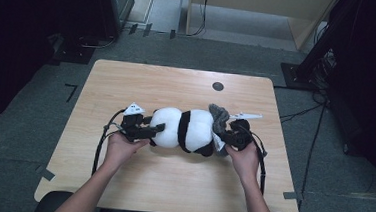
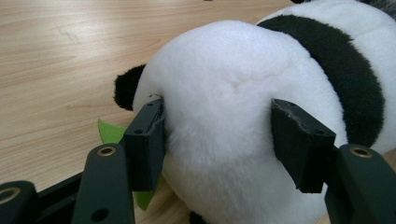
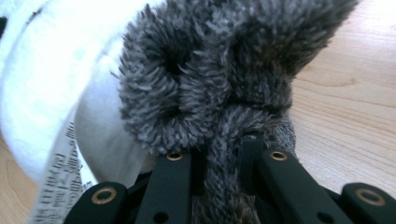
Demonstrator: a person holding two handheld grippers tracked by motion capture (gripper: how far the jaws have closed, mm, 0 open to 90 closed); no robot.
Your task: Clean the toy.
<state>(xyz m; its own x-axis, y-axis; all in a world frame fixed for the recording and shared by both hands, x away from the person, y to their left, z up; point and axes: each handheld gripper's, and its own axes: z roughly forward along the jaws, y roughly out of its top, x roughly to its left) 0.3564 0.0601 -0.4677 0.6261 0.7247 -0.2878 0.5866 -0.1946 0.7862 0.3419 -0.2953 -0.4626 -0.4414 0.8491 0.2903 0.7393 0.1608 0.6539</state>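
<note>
Both grippers on the panda: 1 clamps its white end, the other pinches the grey fabric at the opposite end.

The soft black-and-white plush panda toy (image 1: pixel 187 130) lies on its side at mid-table on the light wooden table (image 1: pixel 170 185), betw. the 2 hands. Left gripper (image 2: pixel 219 135) has its jaws pressed into the round white end, fur bulging betw. them, so it's gripping. Right gripper (image 3: pixel 222 186) is nearly closed on a strand of the shaggy grey fuzzy fabric piece (image 3: pixel 210 84), which sits against the toy's other end by a white printed tag (image 3: pixel 58 172). Step in hand, prob.: working that grey piece on or off the toy. Next move needs the left to hold firm while the right draws the fabric w/o slipping off the pile.
</note>
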